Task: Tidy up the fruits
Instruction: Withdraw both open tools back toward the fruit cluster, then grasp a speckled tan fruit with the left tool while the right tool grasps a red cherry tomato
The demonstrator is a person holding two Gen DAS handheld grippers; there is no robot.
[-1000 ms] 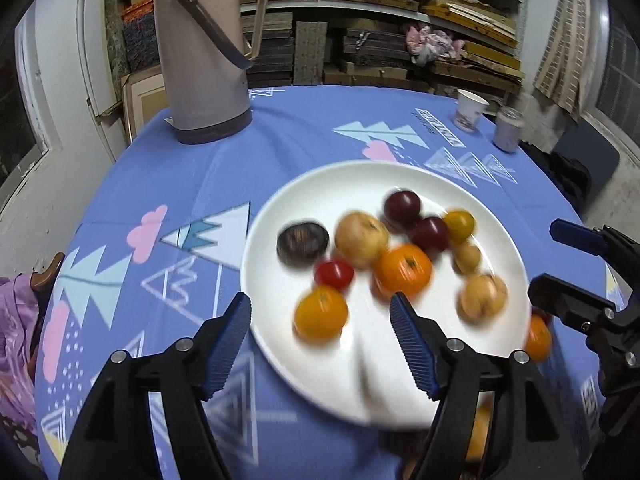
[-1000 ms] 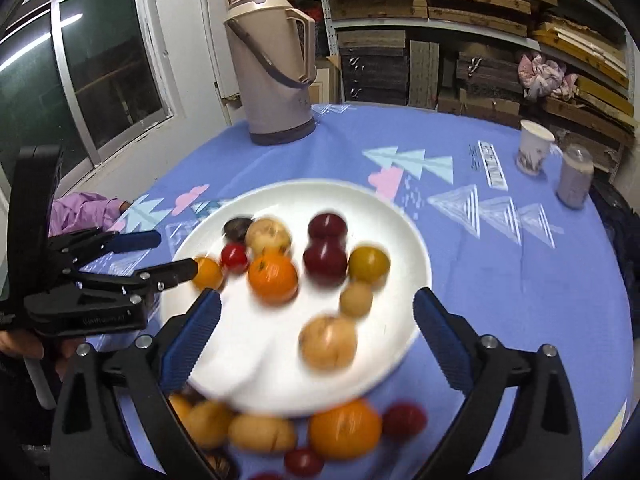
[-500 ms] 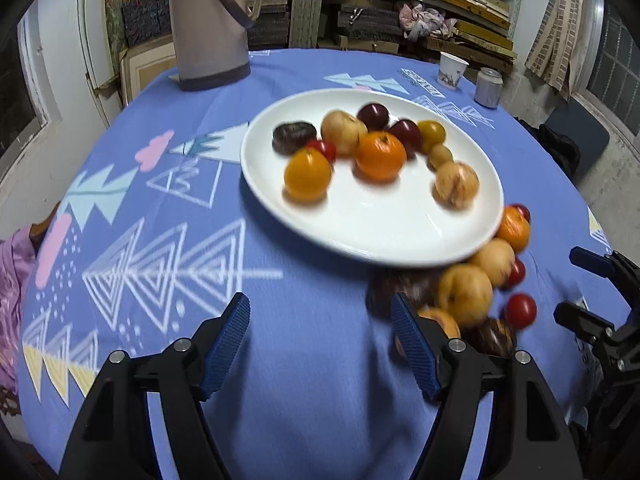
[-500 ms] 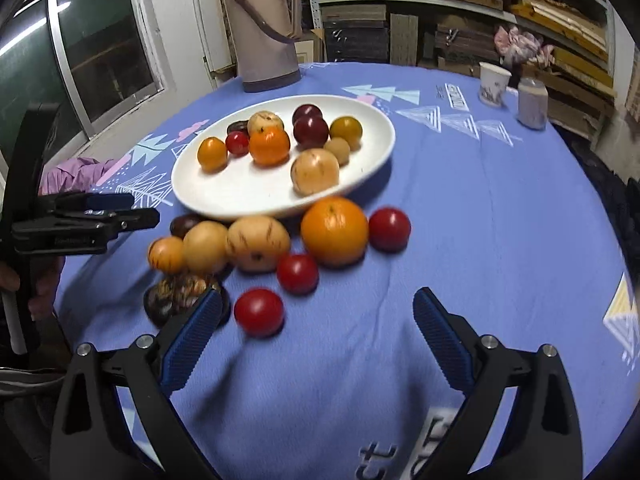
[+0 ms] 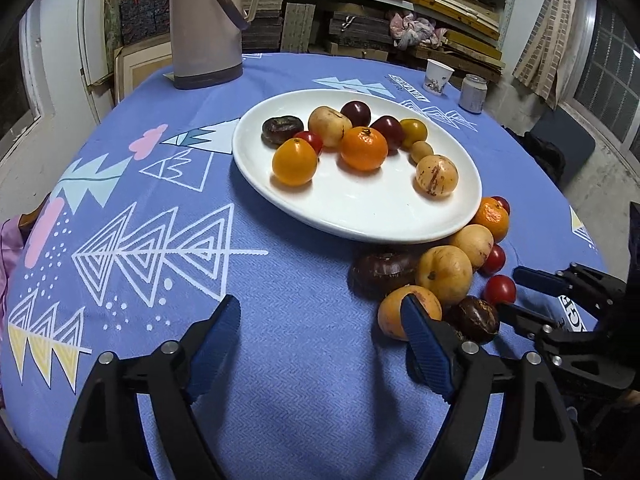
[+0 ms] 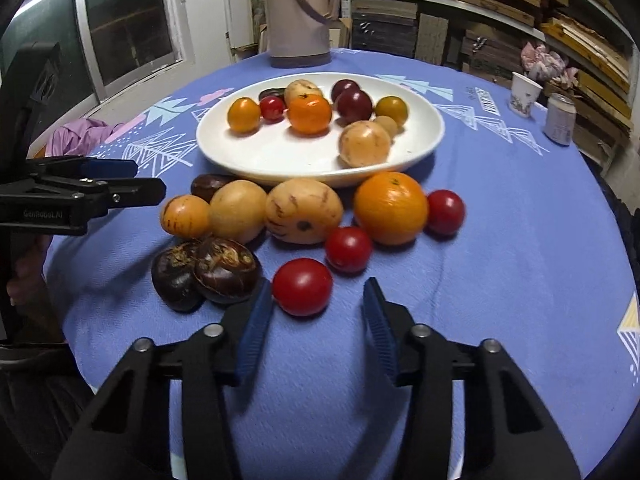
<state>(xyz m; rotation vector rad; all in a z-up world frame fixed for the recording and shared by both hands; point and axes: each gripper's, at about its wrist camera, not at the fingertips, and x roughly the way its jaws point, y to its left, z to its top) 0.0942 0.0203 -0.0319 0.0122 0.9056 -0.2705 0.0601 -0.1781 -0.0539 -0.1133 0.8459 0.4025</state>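
Blue tablecloth; right tongs closing beside red tomato

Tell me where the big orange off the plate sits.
In the right wrist view the big orange lies on the tablecloth just outside the white plate, between a pale speckled fruit and a red tomato.

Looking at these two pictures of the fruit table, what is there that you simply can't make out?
- Thermos: top cut off by the frame edge, both views.
- Dark fruit beside the plate: mostly hidden behind pale fruit, right view.
- Cup print: too small to read.
- Tablecloth lettering: blocked by the right gripper, left view.
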